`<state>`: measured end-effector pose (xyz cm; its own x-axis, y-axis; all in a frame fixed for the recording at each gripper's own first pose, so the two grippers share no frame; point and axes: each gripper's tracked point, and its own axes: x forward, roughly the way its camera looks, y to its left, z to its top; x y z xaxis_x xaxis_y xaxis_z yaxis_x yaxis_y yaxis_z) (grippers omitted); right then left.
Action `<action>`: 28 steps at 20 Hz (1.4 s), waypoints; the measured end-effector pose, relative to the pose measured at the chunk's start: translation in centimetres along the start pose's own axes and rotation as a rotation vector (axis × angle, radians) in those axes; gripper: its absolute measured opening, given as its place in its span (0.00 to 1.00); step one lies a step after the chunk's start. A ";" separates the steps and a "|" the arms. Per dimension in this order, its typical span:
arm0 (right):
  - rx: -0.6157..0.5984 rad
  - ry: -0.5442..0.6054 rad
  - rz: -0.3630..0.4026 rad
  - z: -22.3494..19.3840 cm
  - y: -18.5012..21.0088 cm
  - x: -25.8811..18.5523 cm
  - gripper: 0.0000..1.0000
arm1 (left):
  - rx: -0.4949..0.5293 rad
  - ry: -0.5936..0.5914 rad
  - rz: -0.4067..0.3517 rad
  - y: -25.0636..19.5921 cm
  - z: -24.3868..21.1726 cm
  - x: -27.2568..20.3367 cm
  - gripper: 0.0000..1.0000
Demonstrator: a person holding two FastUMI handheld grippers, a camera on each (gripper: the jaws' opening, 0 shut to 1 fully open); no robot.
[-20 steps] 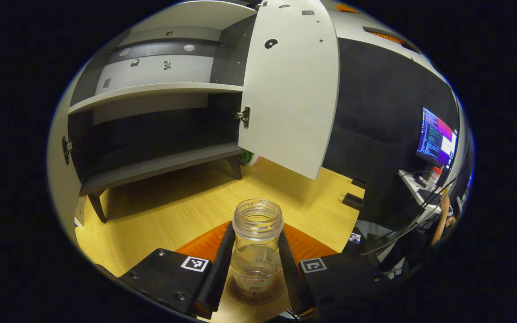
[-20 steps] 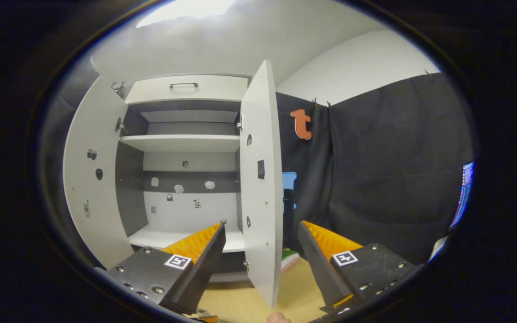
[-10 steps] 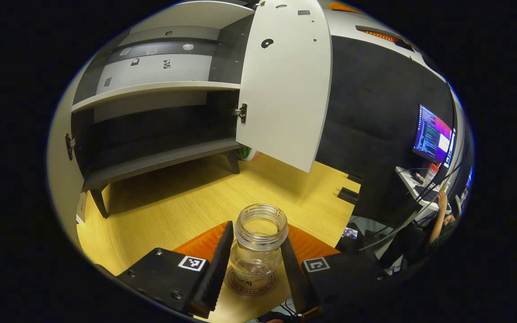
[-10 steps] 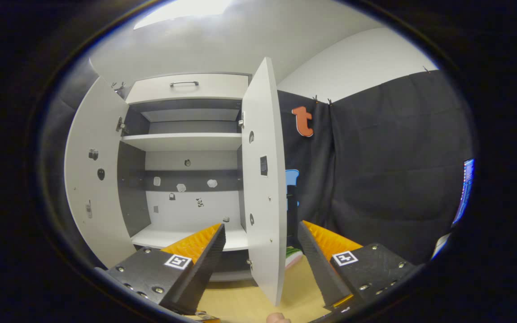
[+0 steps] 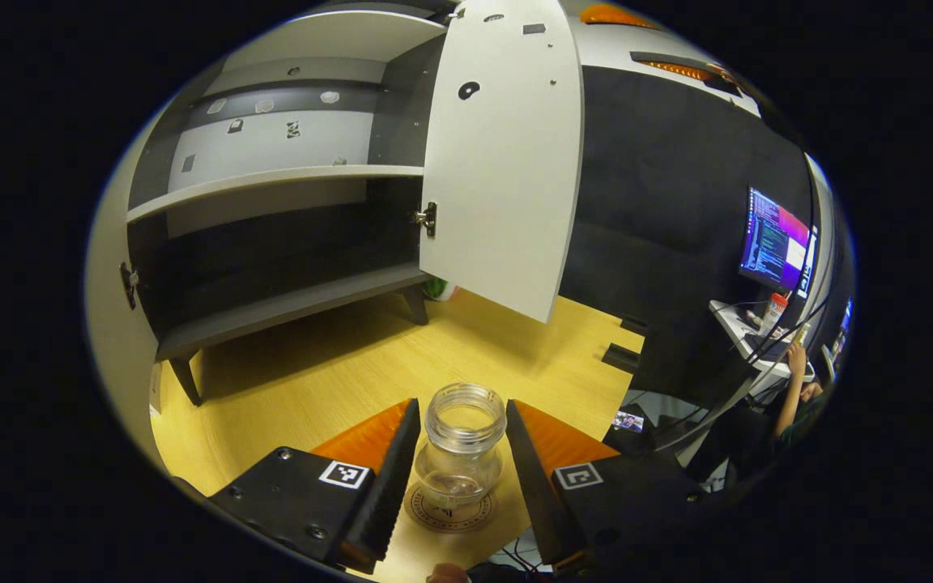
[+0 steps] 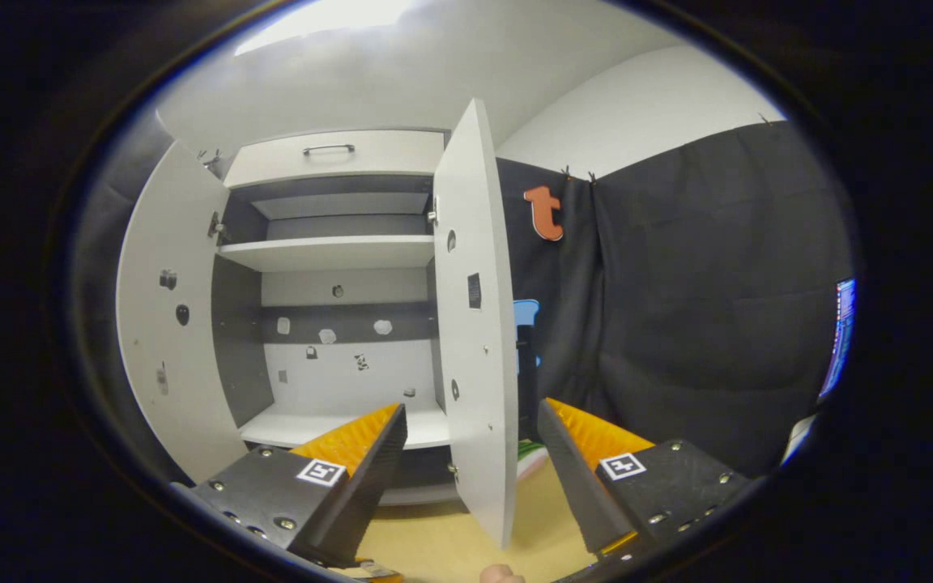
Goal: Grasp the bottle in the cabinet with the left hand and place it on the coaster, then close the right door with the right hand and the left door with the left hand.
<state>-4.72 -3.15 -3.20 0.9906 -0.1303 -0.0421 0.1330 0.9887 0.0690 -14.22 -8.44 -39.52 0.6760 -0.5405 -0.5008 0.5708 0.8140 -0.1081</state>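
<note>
Clear glass bottle (image 5: 463,449), no cap, stands upright on the round coaster (image 5: 449,508) on the yellow wood table (image 5: 329,376), in front of the cabinet (image 5: 272,202). Left gripper (image 5: 458,478) straddles the bottle, fingers spread wide, a gap showing on both sides, not touching the glass. Cabinet is open, shelves bare; right door (image 5: 507,154) swung out toward the camera in the left gripper view. Monitor (image 5: 776,243) lit at far right, a person's arm (image 5: 794,380) below it. In the right gripper view, right gripper (image 6: 470,453) is spread wide, holding nothing, its fingers either side of the right door's (image 6: 475,324) edge lower down but well short of it. Left door (image 6: 167,316) swung fully open at the left. Drawer (image 6: 333,158) with a handle sits on top of the cabinet (image 6: 337,308).
</note>
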 end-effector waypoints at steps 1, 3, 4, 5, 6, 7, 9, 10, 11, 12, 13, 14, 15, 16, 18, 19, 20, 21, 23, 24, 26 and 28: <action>-0.001 0.001 0.001 -0.1 0.0 0.0 0.98 | 0.006 -0.007 0.000 -0.2 0.4 -0.3 0.73; -0.002 0.004 0.002 -0.1 0.0 0.0 0.98 | 0.016 -0.032 -0.008 -0.7 1.9 -1.0 0.69; 0.000 0.005 0.002 -0.2 0.0 0.0 0.98 | 0.023 -0.049 -0.004 -0.7 2.8 -1.4 0.69; 0.002 0.006 0.002 -0.2 0.0 -0.1 0.98 | 0.023 -0.068 0.004 -0.5 3.8 -1.9 0.69; 0.005 0.006 0.001 -0.2 -0.1 -0.2 0.94 | 0.021 -0.086 0.007 -0.6 4.7 -2.5 0.69; 0.007 0.006 0.000 -0.1 -0.2 -0.2 0.98 | 0.020 -0.104 0.014 -0.6 5.8 -3.1 0.69; 0.013 0.007 -0.003 -0.3 -0.3 -0.1 0.94 | 0.026 -0.147 0.032 -0.3 8.4 -4.5 0.69; 0.015 0.009 -0.004 -0.4 -0.4 -0.2 0.98 | 0.031 -0.176 0.042 -0.2 9.7 -5.2 0.69; 0.020 0.010 -0.006 -0.5 -0.5 -0.2 0.98 | 0.037 -0.198 0.049 -0.1 11.1 -5.7 0.69; 0.025 0.010 -0.008 -0.5 -0.5 -0.3 0.98 | 0.045 -0.224 0.060 0.1 12.6 -6.3 0.72; 0.030 0.009 -0.008 -0.4 -0.5 -0.4 0.98 | 0.053 -0.254 0.073 0.4 14.1 -6.8 0.77; 0.033 0.009 -0.011 -0.6 -0.5 -0.5 0.98 | 0.058 -0.283 0.088 0.7 15.7 -7.3 0.82; 0.035 0.007 -0.012 -0.5 -0.6 -0.7 0.98 | 0.061 -0.308 0.106 1.1 17.1 -7.8 0.85; 0.037 0.003 -0.014 -0.5 -0.7 -0.7 0.98 | 0.060 -0.331 0.124 1.5 18.5 -8.3 0.85; 0.037 -0.002 -0.018 -0.5 -0.8 -0.8 0.98 | 0.057 -0.363 0.161 2.2 20.9 -9.1 0.87; 0.037 -0.005 -0.023 -0.4 -0.9 -0.8 0.98 | 0.057 -0.377 0.181 2.7 22.1 -9.4 0.93; 0.037 -0.010 -0.029 -0.3 -1.2 -0.8 0.98 | 0.060 -0.390 0.194 2.9 23.2 -9.6 0.94; 0.039 -0.015 -0.031 -0.2 -1.3 -0.7 0.98 | 0.064 -0.405 0.209 3.1 24.2 -9.9 0.94; 0.043 -0.028 -0.043 0.3 -2.0 -0.6 0.98 | 0.062 -0.420 0.243 3.7 26.0 -10.3 0.93; 0.045 -0.036 -0.051 0.7 -2.4 -0.5 0.99 | 0.056 -0.429 0.249 3.6 26.7 -10.5 0.94; 0.043 -0.053 -0.074 1.1 -3.5 -0.3 0.98 | 0.042 -0.453 0.252 3.5 28.3 -10.6 0.93; 0.037 -0.069 -0.102 1.8 -4.9 -0.2 0.98 | 0.028 -0.473 0.252 3.4 29.5 -10.6 0.93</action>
<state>-5.48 -8.12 -1.77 0.9716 -0.2358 0.0177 0.2327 0.9669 0.1043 -5.76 -6.23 -9.23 0.9260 -0.3717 -0.0661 0.3720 0.9282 -0.0081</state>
